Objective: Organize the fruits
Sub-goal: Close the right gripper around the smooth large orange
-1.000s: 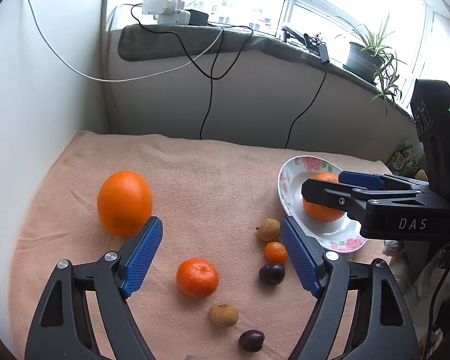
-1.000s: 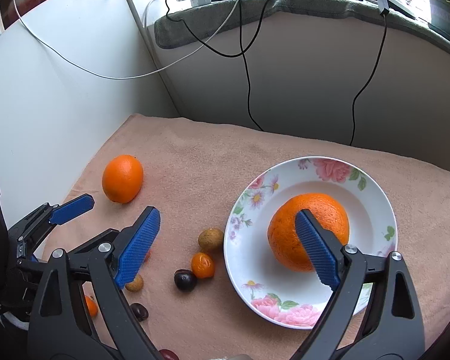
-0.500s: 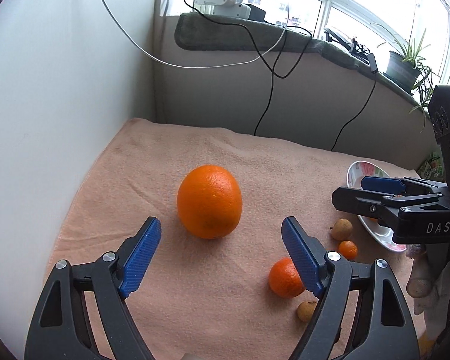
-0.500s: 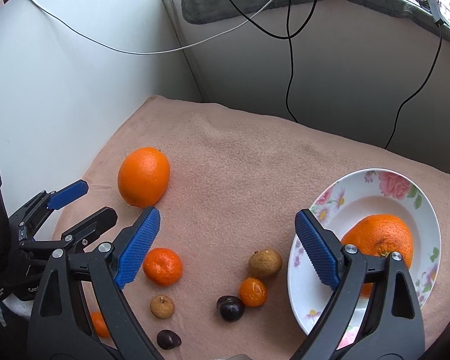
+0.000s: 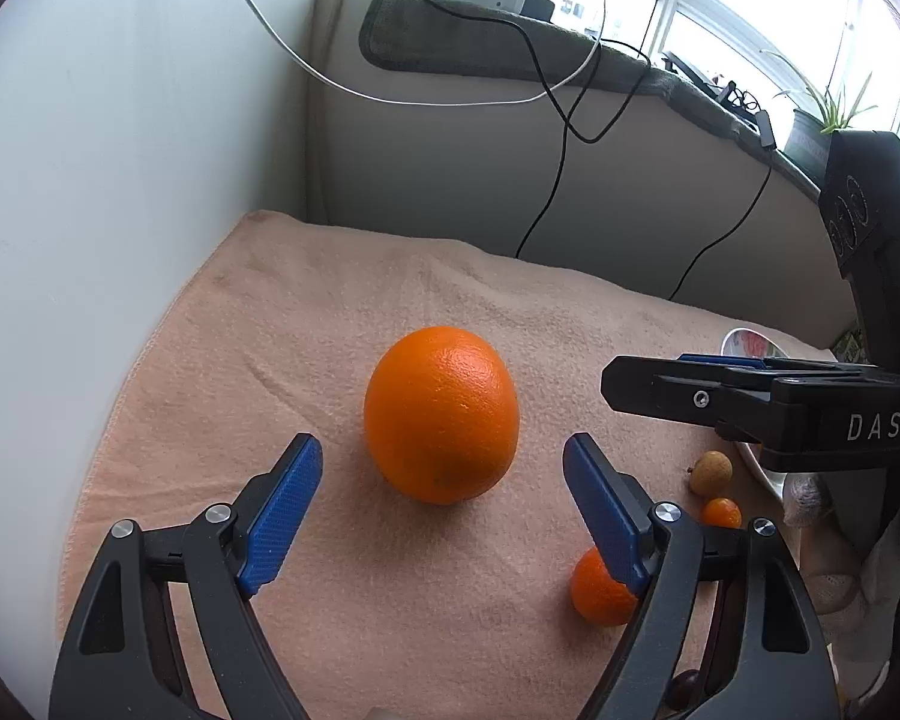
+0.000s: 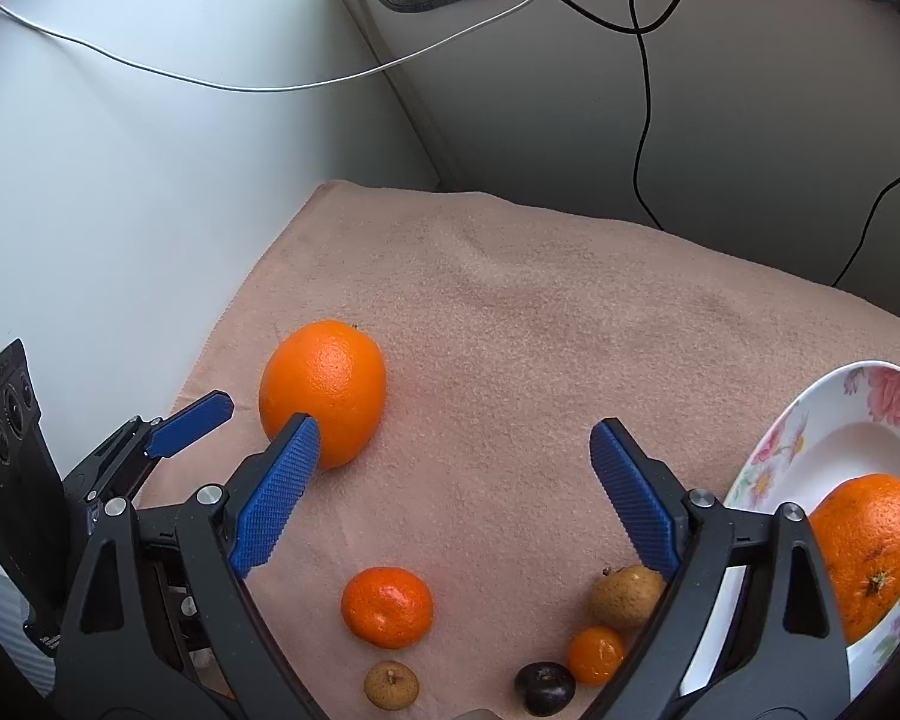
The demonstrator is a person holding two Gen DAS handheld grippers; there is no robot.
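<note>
the step in hand looks like the reach for the big orange, which sits on the pink towel covering the worktop, toward its left side near the white wall. the left gripper has its fingers spread wide and empty, one on each side of the orange's near end, lined up with it but not touching. the right gripper also has its fingers spread and holds nothing; it hangs over bare towel between the big orange and the flowered plate, which lies at the right edge and already carries another orange. judging from that, the next move calls for the left gripper to push forward until the orange's widest part sits between the blue pads, then close gently, since a round fruit can roll away on soft cloth. near the front lie a tangerine, a brown fruit, a small orange fruit, a dark fruit and another brown one, all waiting. in the left view the plate is almost wholly hidden behind the right gripper, and the tangerine is partly covered by a finger; in the right view the plate is cut off by the frame, and what kind the small fruits are is hard to tell.
</note>
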